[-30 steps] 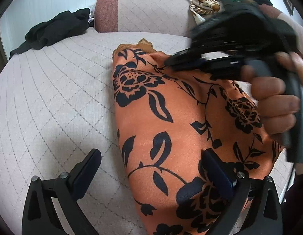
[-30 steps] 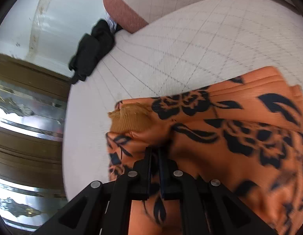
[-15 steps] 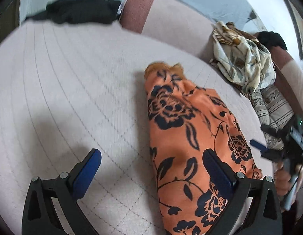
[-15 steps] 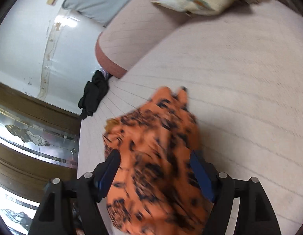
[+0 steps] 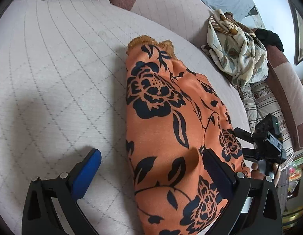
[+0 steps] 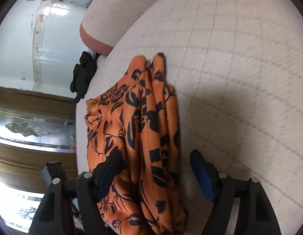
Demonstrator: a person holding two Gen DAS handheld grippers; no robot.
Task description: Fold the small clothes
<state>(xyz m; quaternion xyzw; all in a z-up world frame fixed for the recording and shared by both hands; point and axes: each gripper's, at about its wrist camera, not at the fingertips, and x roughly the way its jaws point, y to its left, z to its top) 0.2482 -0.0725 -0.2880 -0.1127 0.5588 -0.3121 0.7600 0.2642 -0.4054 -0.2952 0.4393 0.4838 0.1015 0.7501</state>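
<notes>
Quilted cushion, folded orange black-floral garment

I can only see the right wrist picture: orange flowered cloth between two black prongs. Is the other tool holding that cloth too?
Observer: No. The left gripper is open, with one finger over the orange garment and the other over the quilted cushion. It pinches nothing.
Operator: Is there anything else lying around that I can't see?
Observer: Yes, a cream leaf-print cloth lies crumpled against the backrest, on the far right.
Operator: And what is carrying my tool?
Observer: A bare hand holds the right gripper by its handle, at the garment's right edge.
</notes>
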